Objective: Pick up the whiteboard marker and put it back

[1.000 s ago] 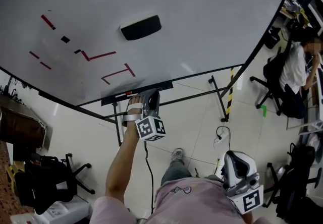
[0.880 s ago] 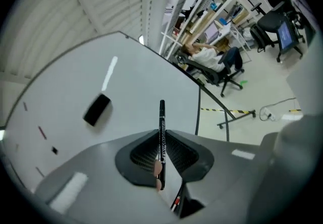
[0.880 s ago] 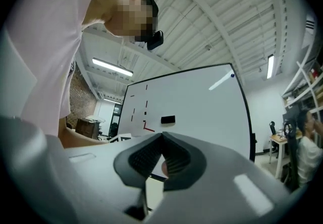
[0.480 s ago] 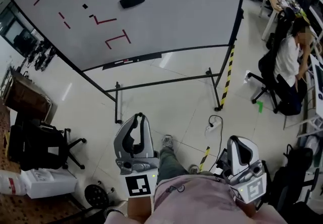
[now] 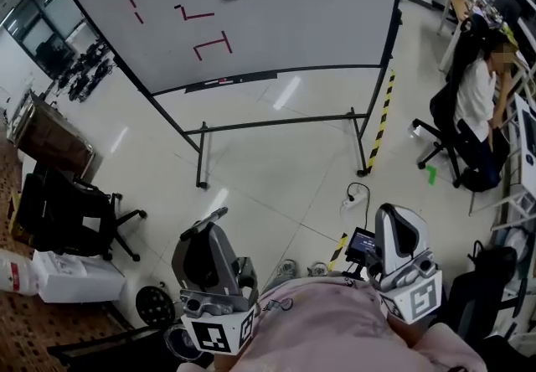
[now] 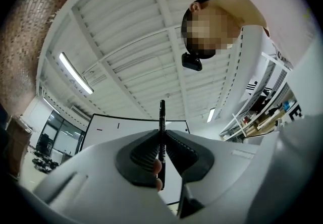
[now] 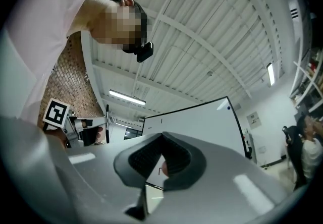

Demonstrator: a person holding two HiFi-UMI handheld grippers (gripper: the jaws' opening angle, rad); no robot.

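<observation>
Our left tongs [image 6: 162,142] clench the marker [image 6: 162,117], which stands upright between their jaws, its end rising above them. Our right tongs [image 7: 162,140] are closed on nothing. The whiteboard [image 5: 301,10] stands well ahead of both.

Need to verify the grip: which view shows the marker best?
The left gripper view: the whiteboard marker is clamped between the left gripper's pads. The head view shows only a small part; the right gripper view, a thin distant sliver.
</observation>
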